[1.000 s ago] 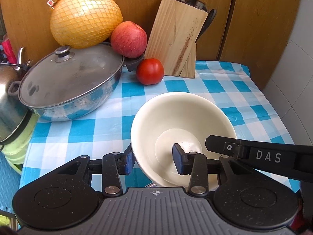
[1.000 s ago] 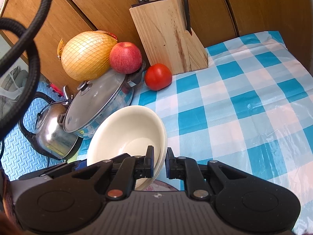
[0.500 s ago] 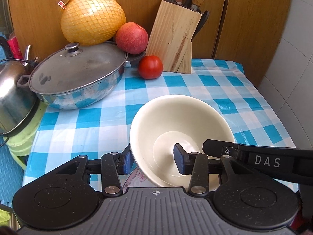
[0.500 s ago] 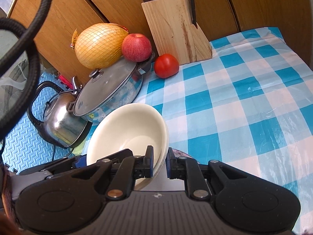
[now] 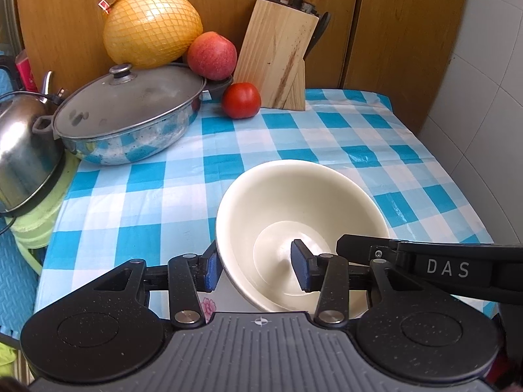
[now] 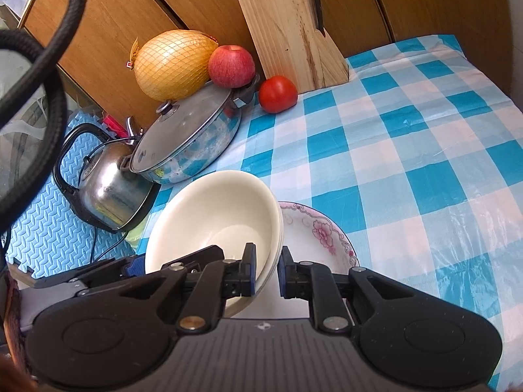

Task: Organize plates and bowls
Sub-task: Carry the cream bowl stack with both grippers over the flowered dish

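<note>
A cream bowl [image 5: 294, 202] hangs tilted between both grippers over the near edge of the checked tablecloth [image 5: 327, 143]. In the right wrist view the bowl [image 6: 212, 215] shows a doubled rim, like nested bowls. My left gripper [image 5: 256, 269] straddles its left wall, one pad outside and one inside, and is shut on it. My right gripper [image 6: 266, 269] is shut on the near right rim. A white plate with pink flowers [image 6: 323, 235] lies flat just under and to the right of the bowl. Only a corner of the plate [image 5: 206, 307] shows in the left wrist view.
A lidded steel pan [image 5: 130, 111] and a kettle [image 5: 23, 150] crowd the left side. A netted pomelo [image 5: 152, 29], an apple [image 5: 212, 54], a tomato [image 5: 242, 99] and a knife block [image 5: 278, 52] line the wooden back wall. A tiled wall bounds the right.
Both grippers have drawn back toward the near edge with the bowl between them. The flowered plate has come into view beneath the bowl.
</note>
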Demonstrator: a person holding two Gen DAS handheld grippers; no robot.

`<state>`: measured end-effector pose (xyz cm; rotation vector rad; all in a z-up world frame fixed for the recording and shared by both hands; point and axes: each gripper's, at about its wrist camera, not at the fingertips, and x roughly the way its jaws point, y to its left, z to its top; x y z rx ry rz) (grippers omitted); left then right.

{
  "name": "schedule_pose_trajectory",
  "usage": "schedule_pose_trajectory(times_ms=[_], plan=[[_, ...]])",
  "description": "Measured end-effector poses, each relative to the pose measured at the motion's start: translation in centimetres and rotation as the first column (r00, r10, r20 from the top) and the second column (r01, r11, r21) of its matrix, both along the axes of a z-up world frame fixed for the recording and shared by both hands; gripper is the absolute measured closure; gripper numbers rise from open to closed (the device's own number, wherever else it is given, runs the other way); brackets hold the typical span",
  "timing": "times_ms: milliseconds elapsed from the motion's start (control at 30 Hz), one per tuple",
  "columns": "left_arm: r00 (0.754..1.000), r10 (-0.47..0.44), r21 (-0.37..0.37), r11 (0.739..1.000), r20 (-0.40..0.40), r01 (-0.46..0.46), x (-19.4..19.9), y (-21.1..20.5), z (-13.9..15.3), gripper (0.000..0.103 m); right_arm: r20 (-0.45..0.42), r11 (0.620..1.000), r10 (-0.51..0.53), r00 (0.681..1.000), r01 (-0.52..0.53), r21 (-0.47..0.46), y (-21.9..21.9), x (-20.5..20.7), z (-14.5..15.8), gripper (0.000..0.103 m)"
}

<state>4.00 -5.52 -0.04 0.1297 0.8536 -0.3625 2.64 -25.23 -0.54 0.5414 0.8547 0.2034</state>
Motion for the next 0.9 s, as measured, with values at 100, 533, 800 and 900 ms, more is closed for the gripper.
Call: schedule_pose_trajectory(times_ms=[100, 533, 800, 900], plan=[[1.0, -0.005, 0.0, 1.0, -0.004, 0.005, -0.5, 0.0, -0.1, 0.052, -0.004, 1.0, 0.001, 1.0, -0.001, -0.001, 0.0, -0.5, -0.1, 0.088], [1.0, -0.018, -0.011, 1.0, -0.02, 0.018, -2.6, 0.6, -0.3, 0.051, -0.011, 1.0, 0.015, 1.0, -0.016, -0.018, 0.3, -2.5, 0.0, 0.087], [0.999, -0.025, -0.001, 1.0, -0.039, 0.025, -3.0, 0.6, -0.9, 0.051, -0.036, 1.0, 0.009, 0.999, -0.009, -0.009, 0.3, -3.0, -0.6, 0.087], [0.998, -0.027, 0.004, 1.0, -0.048, 0.027, -3.0, 0.7, -1.1, 0.051, -0.044, 1.0, 0.003, 0.999, -0.004, -0.006, 0.3, -3.0, -0.9, 0.087]])
